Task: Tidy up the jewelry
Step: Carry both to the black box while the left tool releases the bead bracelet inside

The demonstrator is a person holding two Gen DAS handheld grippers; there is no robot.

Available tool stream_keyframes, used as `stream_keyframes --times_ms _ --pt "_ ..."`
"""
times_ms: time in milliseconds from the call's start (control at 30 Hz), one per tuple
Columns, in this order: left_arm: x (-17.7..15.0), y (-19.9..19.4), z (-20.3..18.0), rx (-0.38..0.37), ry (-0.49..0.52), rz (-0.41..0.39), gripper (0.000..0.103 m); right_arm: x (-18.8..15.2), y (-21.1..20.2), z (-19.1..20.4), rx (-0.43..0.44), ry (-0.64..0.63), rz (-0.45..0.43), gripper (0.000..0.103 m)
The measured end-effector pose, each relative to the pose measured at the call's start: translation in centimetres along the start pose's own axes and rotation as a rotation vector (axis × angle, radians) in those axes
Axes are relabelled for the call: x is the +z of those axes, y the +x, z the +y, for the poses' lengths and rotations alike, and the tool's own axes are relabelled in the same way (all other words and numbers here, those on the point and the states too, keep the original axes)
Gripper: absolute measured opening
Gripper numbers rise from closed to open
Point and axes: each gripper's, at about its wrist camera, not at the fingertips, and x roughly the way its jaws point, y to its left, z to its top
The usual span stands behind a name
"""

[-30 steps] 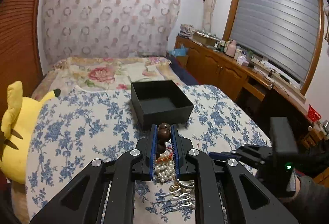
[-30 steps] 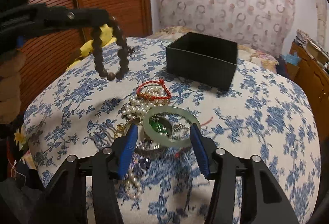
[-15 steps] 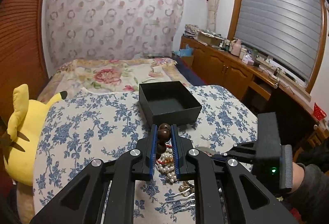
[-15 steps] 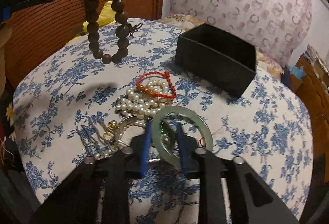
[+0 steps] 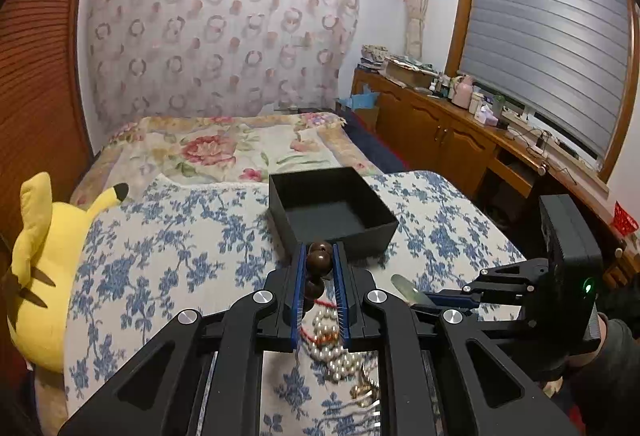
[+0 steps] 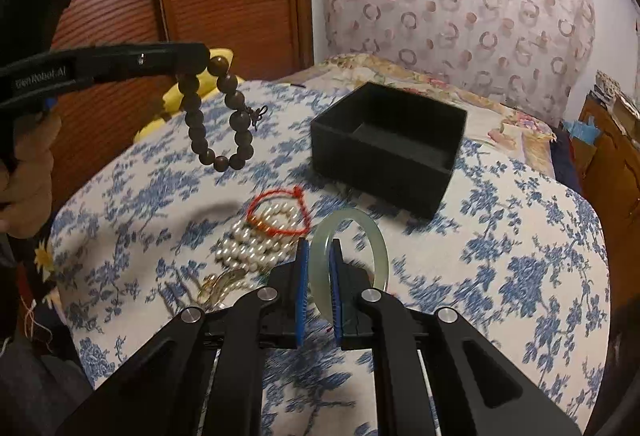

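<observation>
My left tongs (image 5: 318, 264) clench the wooden bead bracelet (image 6: 218, 119), my right tongs (image 6: 319, 256) the jade bangle (image 6: 352, 256); black box (image 6: 384, 155) ahead is empty (pearls (image 6: 256, 240) remain below).

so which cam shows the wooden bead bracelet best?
Right wrist view: the whole wooden bead bracelet hangs as a full loop from the left hand-held gripper, clear of the bedspread. Left wrist view shows only a few of its beads pinched between that gripper's pads, the rest hidden.
</observation>
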Motion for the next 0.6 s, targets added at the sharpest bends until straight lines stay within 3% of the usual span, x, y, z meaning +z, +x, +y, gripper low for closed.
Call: stream_keyframes --times_ms 600 --pt "6.5 5.9 -0.6 0.008 0.011 -0.01 0.012 6.3 0.0 -4.3 -0.037 -0.036 -0.119 0.011"
